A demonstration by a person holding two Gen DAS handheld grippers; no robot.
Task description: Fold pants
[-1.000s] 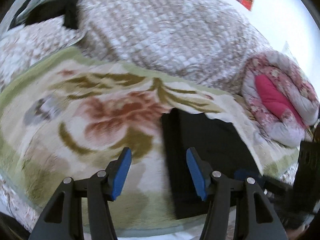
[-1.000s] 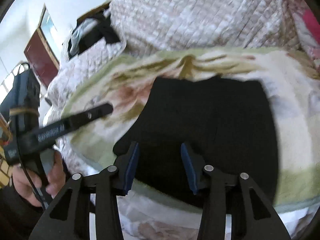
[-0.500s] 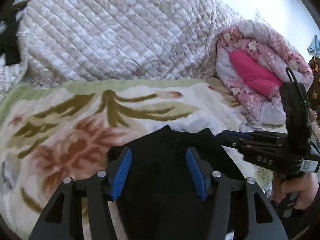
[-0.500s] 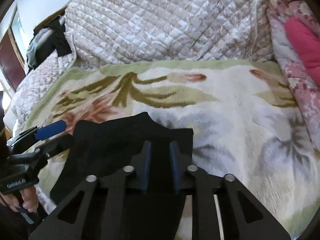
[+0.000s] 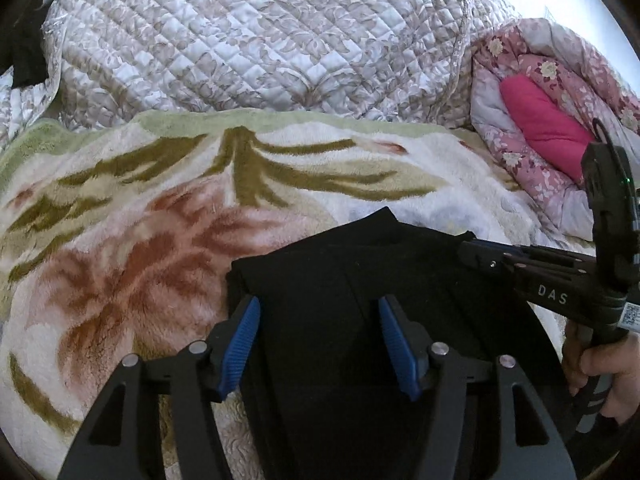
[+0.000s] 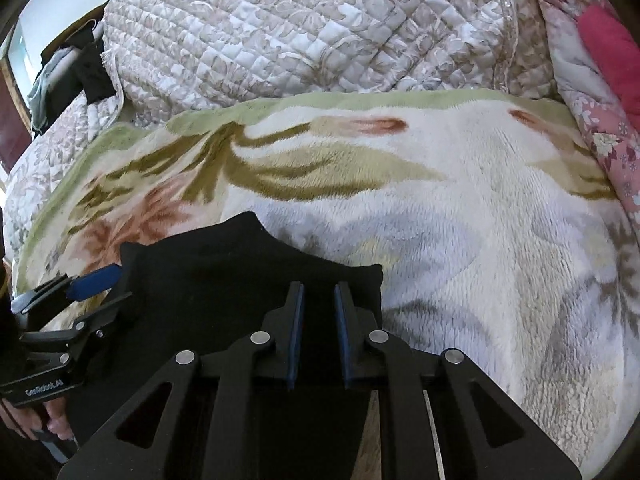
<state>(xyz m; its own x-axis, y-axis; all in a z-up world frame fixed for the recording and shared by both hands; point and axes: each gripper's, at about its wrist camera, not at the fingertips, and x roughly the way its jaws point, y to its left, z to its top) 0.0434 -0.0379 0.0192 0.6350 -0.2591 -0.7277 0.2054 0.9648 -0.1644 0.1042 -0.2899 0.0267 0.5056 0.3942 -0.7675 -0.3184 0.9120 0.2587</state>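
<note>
Right gripper fingers closing on smooth black pants; left gripper fingers opening.

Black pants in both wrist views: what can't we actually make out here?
- Black pants, left wrist view: near part hidden under the left tool and cut by the bottom edge.
- Folds and layers: fabric too dark in both views to count.
- Right tool, right wrist view: its jaws are closing with cloth between them; pad contact cannot be made out against the black.
- Dark items at far left: too small to identify.
</note>
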